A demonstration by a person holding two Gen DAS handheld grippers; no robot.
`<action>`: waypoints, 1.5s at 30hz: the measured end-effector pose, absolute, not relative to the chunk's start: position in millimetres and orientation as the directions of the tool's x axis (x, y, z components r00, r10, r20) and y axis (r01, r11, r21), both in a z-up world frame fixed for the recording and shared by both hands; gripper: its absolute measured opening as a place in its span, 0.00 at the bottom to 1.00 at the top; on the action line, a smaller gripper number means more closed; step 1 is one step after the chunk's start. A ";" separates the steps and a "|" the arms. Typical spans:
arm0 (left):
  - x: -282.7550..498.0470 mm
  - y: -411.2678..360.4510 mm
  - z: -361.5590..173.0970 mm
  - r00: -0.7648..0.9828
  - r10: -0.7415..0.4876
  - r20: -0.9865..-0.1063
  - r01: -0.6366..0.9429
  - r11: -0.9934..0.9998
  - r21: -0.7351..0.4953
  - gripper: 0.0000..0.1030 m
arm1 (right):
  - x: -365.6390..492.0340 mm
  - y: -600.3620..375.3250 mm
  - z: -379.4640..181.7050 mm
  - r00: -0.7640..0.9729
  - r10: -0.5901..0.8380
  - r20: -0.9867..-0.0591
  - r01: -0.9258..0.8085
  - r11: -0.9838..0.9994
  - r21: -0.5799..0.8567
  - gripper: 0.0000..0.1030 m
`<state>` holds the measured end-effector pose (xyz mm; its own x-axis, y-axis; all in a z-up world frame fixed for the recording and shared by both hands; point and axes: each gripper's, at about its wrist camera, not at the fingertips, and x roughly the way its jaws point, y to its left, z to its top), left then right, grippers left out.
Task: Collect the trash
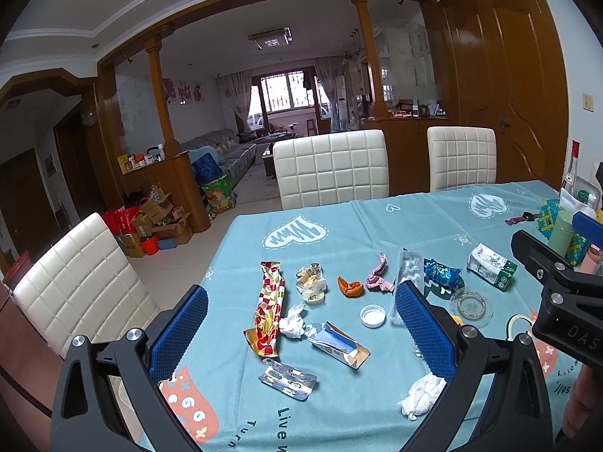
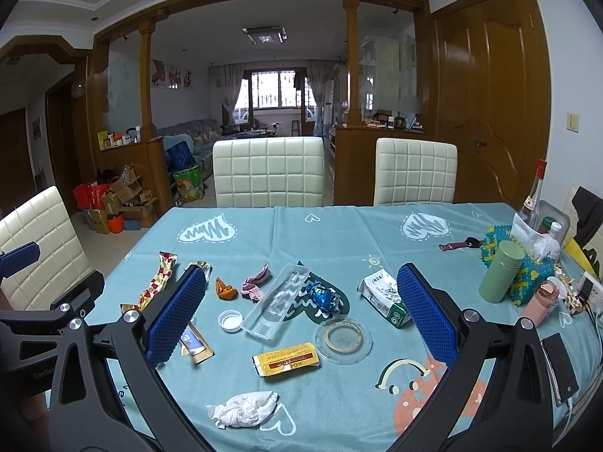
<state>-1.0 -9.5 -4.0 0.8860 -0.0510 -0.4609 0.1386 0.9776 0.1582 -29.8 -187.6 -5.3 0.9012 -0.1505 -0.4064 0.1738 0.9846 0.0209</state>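
The right gripper (image 2: 301,316) is held wide open and empty above the table (image 2: 339,233); the yellow sachet (image 2: 286,364) lies just below and ahead of it, between the blue pads, its long axis crosswise; the crumpled tissue (image 2: 245,408) lies nearer still. The left gripper (image 1: 301,331), likewise spread and empty, is poised over the torn carton (image 1: 337,344) and the red-gold wrapper (image 1: 268,312); the sachet is judged the right's nearer pick.

This is a home. A dining table (image 2: 339,226) with a blue cloth has white chairs (image 2: 268,173) at 12 o'clock. Behind them is a living room with a sofa (image 2: 192,133) and window (image 2: 273,90).
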 end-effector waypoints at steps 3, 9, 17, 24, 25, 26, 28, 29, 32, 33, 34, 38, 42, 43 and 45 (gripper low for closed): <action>-0.2 -9.3 -4.2 0.882 -0.058 -0.468 0.145 0.978 0.152 0.94 | -29.7 -187.6 -5.4 0.901 -0.150 -0.407 0.173 0.985 0.022 0.97; 0.2 -10.4 -5.4 0.879 -0.069 -0.471 0.155 0.977 0.147 0.94 | -29.9 -187.9 -5.2 0.901 -0.150 -0.407 0.174 0.985 0.022 0.97; -1.6 -10.3 -4.9 0.881 -0.069 -0.467 0.154 0.977 0.146 0.94 | -29.9 -187.5 -5.6 0.901 -0.147 -0.408 0.171 0.985 0.022 0.97; -3.6 -10.3 -3.5 0.885 -0.075 -0.460 0.162 0.975 0.150 0.94 | -29.8 -186.2 -5.3 0.900 -0.147 -0.410 0.169 0.985 0.018 0.97; -4.1 -9.8 -3.5 0.885 -0.077 -0.459 0.163 0.975 0.151 0.94 | -29.9 -186.1 -5.5 0.900 -0.146 -0.411 0.168 0.986 0.019 0.97; -4.7 -10.0 -3.5 0.886 -0.077 -0.458 0.163 0.975 0.152 0.94 | -29.9 -186.0 -5.5 0.900 -0.145 -0.411 0.167 0.986 0.019 0.97; -5.7 -10.3 -3.7 0.886 -0.079 -0.457 0.165 0.975 0.152 0.94 | -30.2 -185.8 -6.0 0.900 -0.147 -0.411 0.169 0.986 0.017 0.97; -5.9 -10.2 -3.5 0.887 -0.078 -0.456 0.164 0.975 0.152 0.94 | -30.3 -185.5 -5.8 0.900 -0.147 -0.411 0.168 0.986 0.016 0.97; -6.0 -9.7 -2.8 0.887 -0.080 -0.455 0.165 0.975 0.150 0.94 | -30.3 -185.4 -5.7 0.900 -0.148 -0.410 0.169 0.986 0.015 0.97; -6.0 -9.8 -2.8 0.887 -0.079 -0.456 0.164 0.975 0.150 0.94 | -30.4 -185.3 -5.7 0.900 -0.148 -0.410 0.169 0.986 0.015 0.97; -6.0 -9.6 -2.6 0.887 -0.080 -0.456 0.165 0.975 0.148 0.94 | -30.0 -185.5 -5.5 0.900 -0.147 -0.411 0.168 0.986 0.015 0.97; -7.3 -10.1 -1.4 0.887 -0.085 -0.455 0.168 0.975 0.147 0.94 | -29.3 -185.0 -6.4 0.899 -0.145 -0.414 0.164 0.986 0.010 0.97; -7.9 -9.9 -0.4 0.887 -0.085 -0.454 0.168 0.975 0.146 0.94 | -29.9 -183.6 -7.0 0.899 -0.145 -0.413 0.162 0.987 0.006 0.97; -8.0 -10.0 -0.6 0.887 -0.085 -0.455 0.168 0.975 0.145 0.94 | -29.9 -183.7 -7.0 0.899 -0.144 -0.415 0.161 0.987 0.007 0.97; -7.8 -10.1 -0.7 0.887 -0.084 -0.455 0.168 0.975 0.146 0.94 | -30.2 -183.2 -7.2 0.898 -0.144 -0.415 0.162 0.987 0.007 0.97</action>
<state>-7.8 -10.1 -0.7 0.8867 -0.0844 -0.4546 0.1678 0.9749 0.1463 -30.2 -183.2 -7.2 0.8983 -0.1443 -0.4151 0.1618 0.9868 0.0071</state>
